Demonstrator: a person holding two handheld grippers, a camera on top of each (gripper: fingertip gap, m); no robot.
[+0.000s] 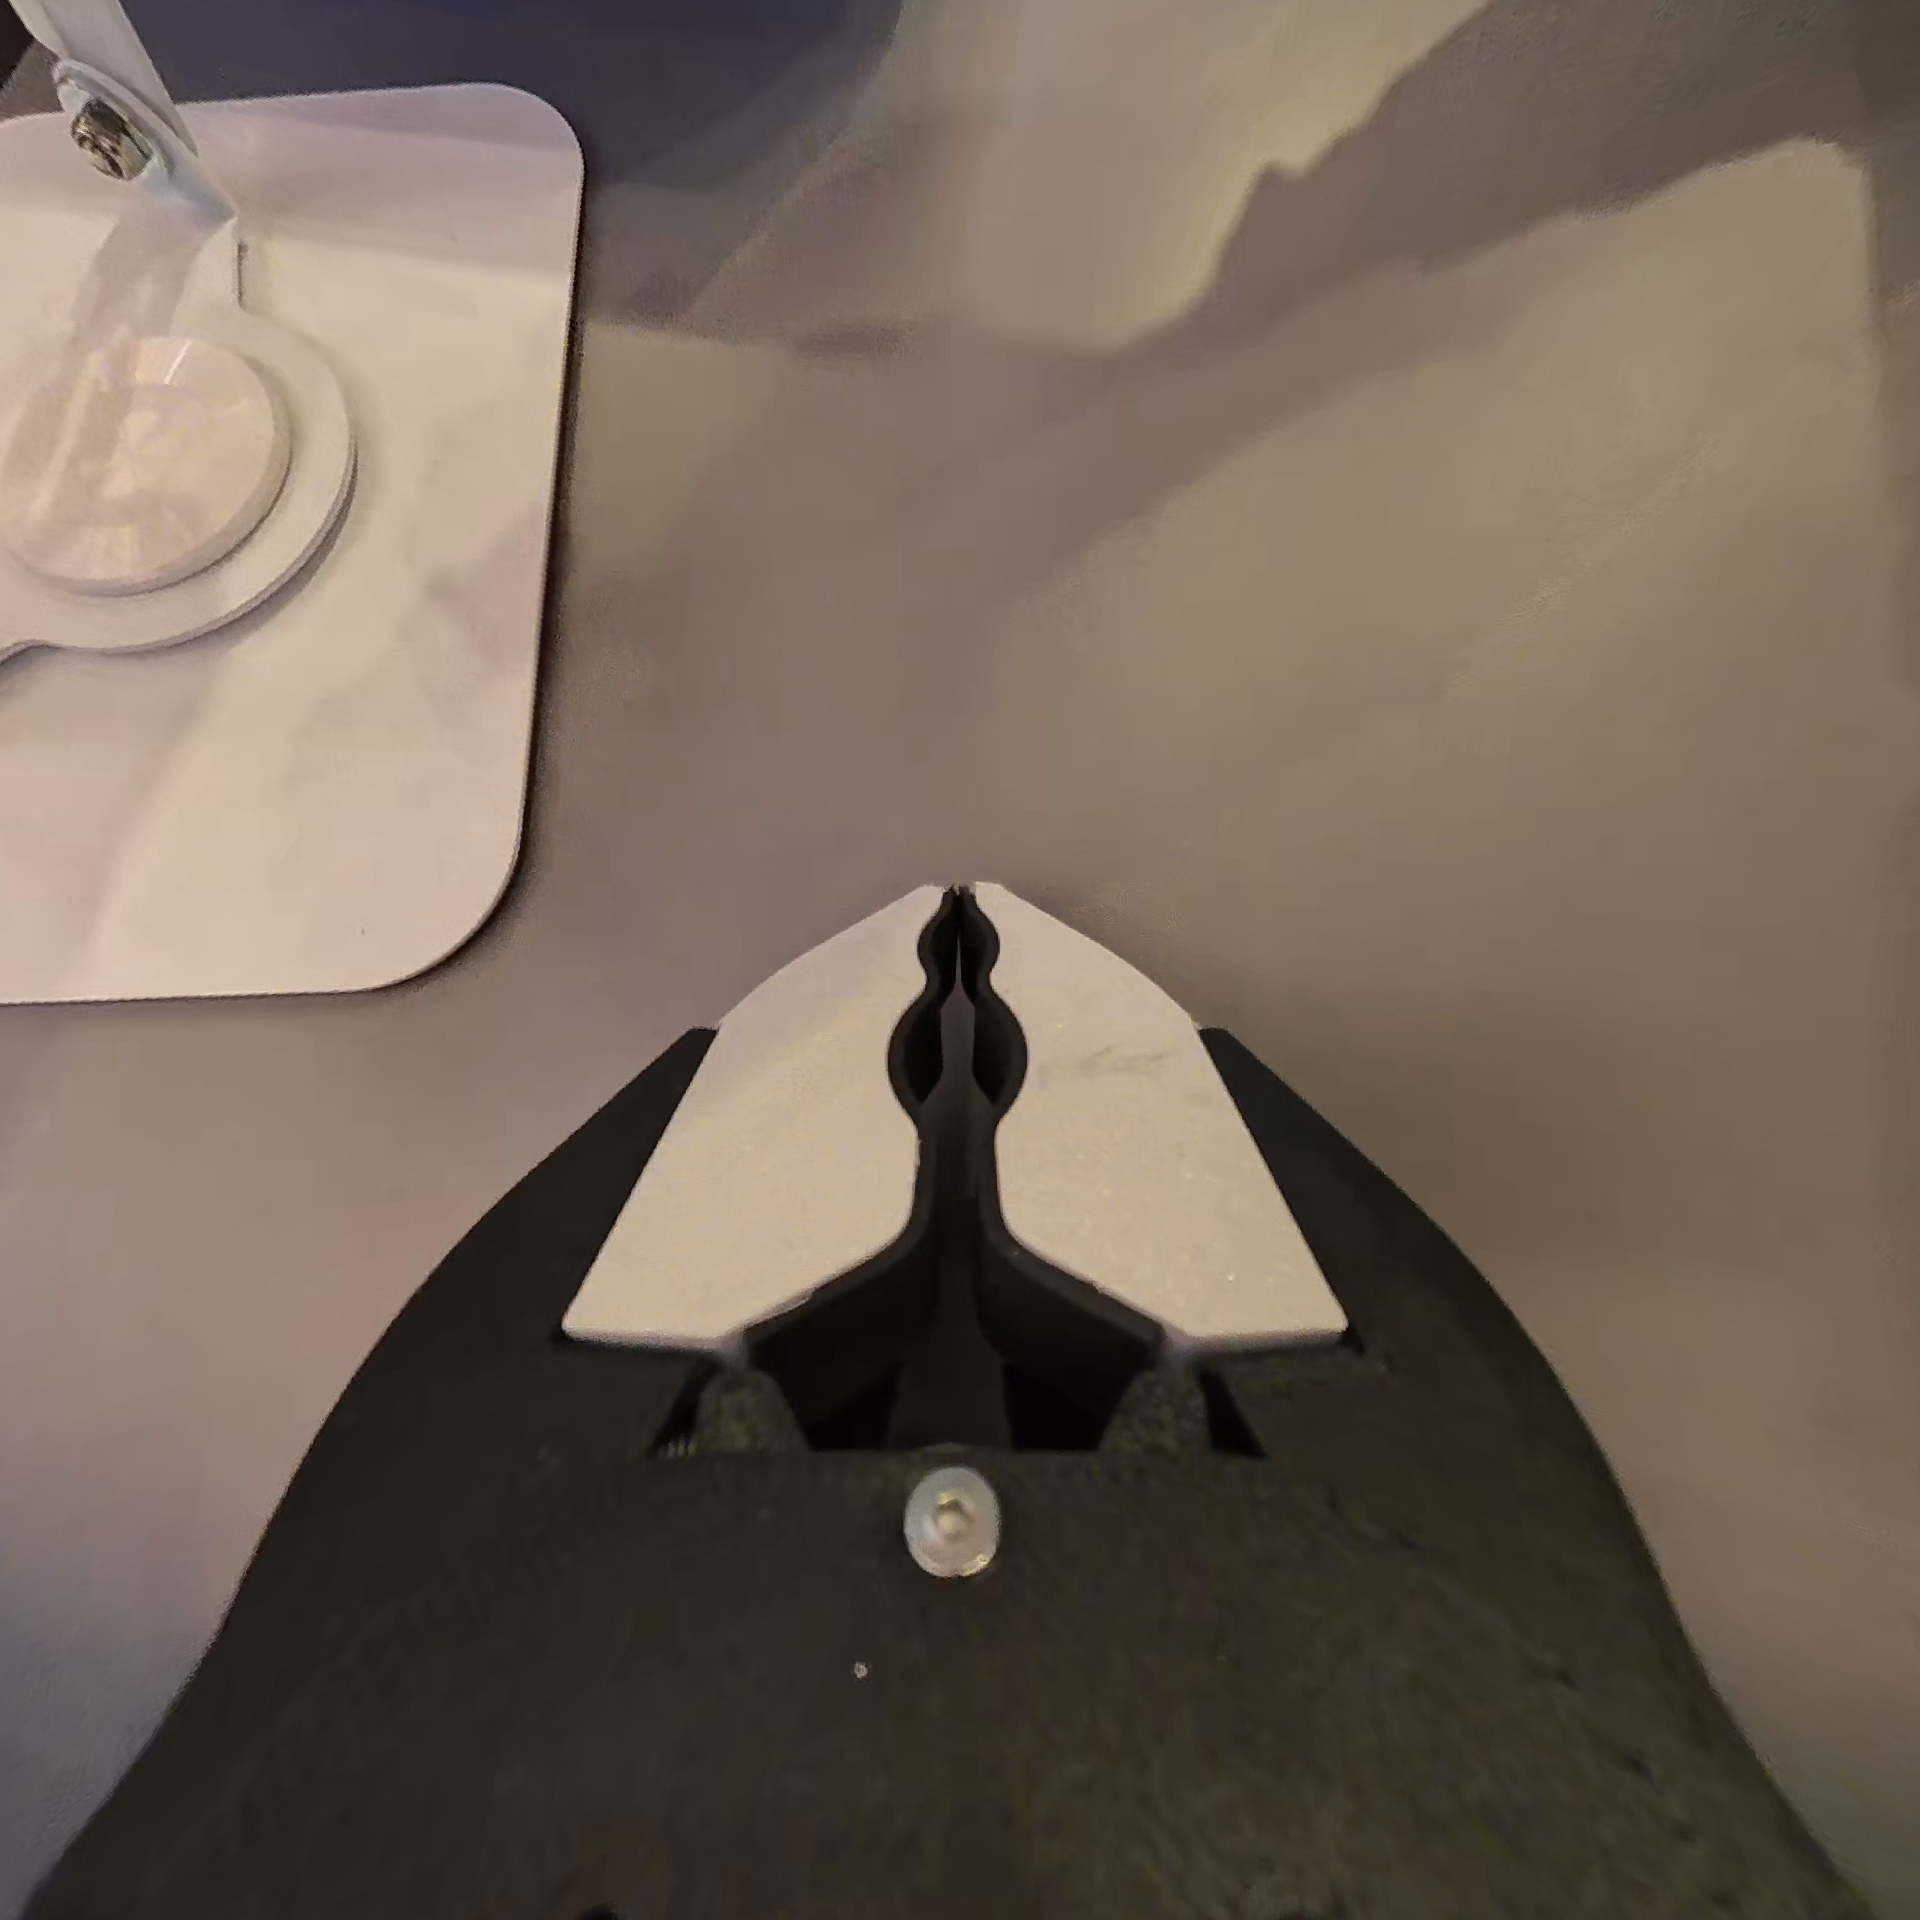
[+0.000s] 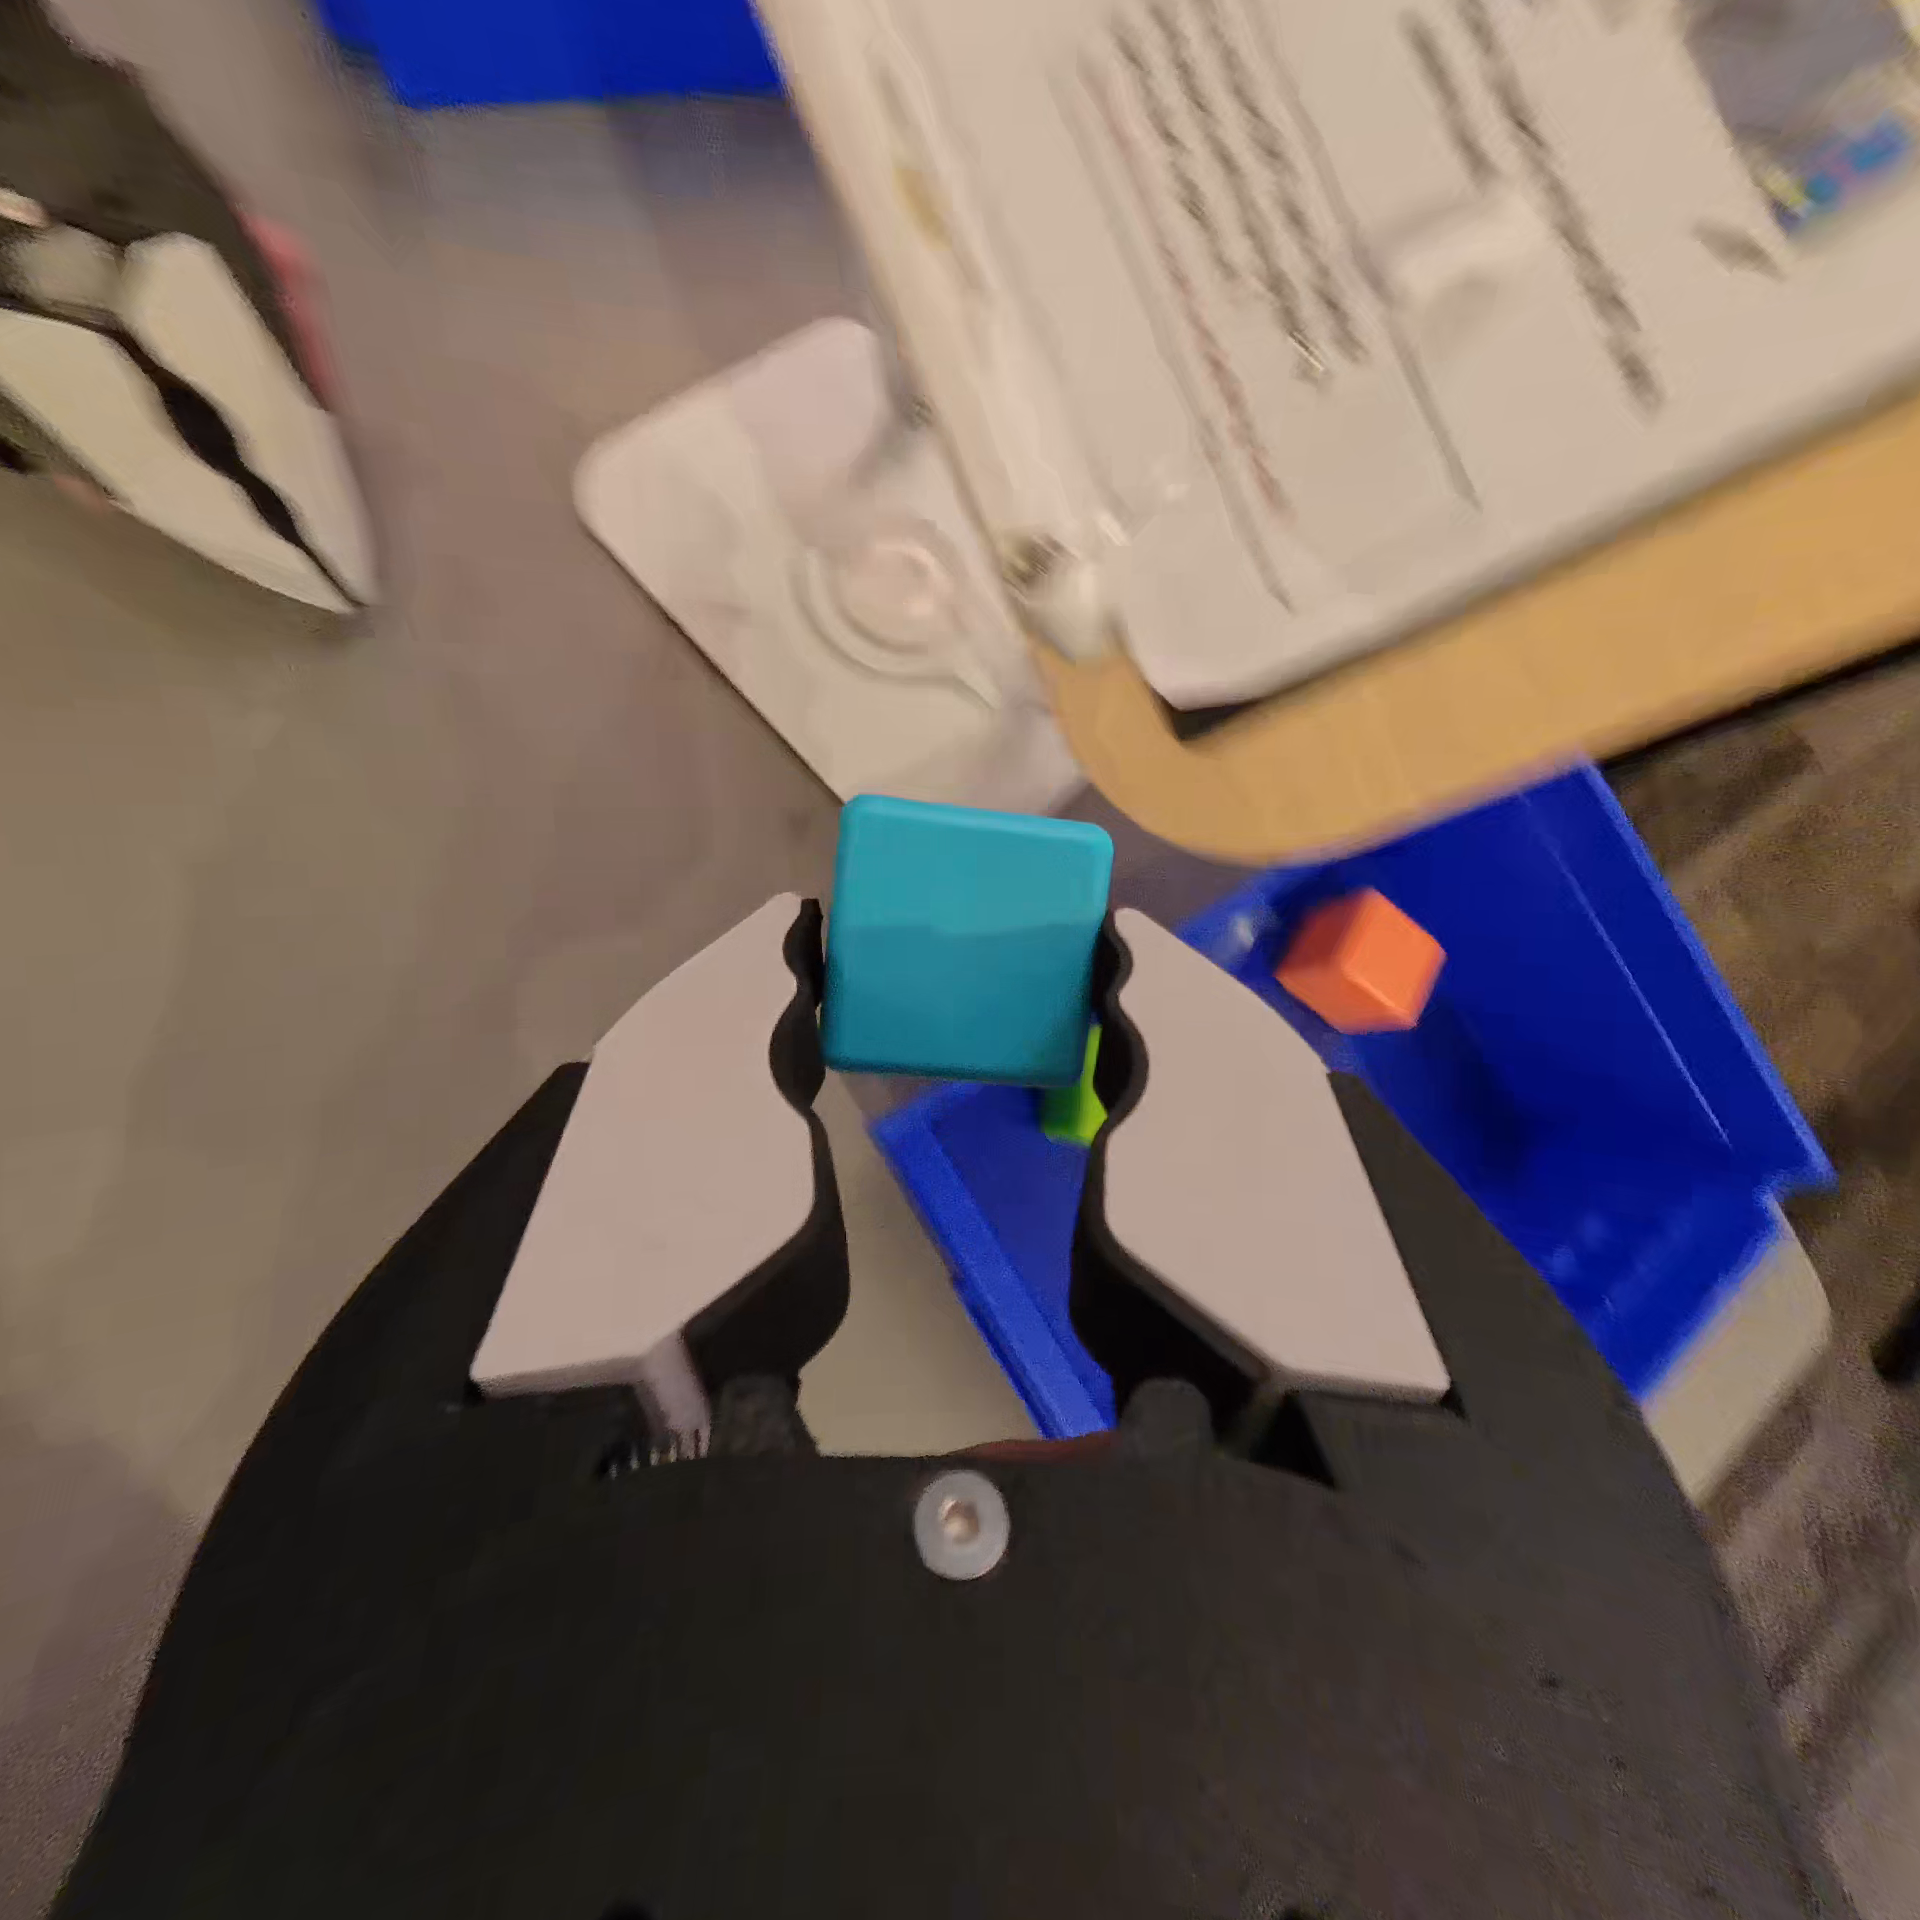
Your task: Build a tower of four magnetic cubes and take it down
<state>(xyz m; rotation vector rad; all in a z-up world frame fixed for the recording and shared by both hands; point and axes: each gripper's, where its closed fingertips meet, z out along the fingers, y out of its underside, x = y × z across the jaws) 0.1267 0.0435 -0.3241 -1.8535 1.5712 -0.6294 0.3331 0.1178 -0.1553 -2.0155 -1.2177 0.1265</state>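
My right gripper (image 2: 961, 935) is shut on a teal cube (image 2: 961, 951) and holds it in the air above the edge of a blue bin (image 2: 1621, 1049). An orange cube (image 2: 1361, 961) lies inside the bin. A green cube (image 2: 1075, 1101) shows partly behind the teal one, mostly hidden. My left gripper (image 1: 958, 890) is shut and empty over the bare grey table (image 1: 1351, 779). It also shows at the far left of the right wrist view (image 2: 343, 592), shut. No cubes show in the left wrist view.
A white stand base (image 1: 312, 623) with a round pad sits left of my left gripper; it also shows in the right wrist view (image 2: 748, 561). It holds a tilted printed sheet (image 2: 1351, 260) on a tan board. Another blue object (image 2: 561, 52) lies at the back. The gap from one gripper's tips to the other's is roughly 25 centimeters.
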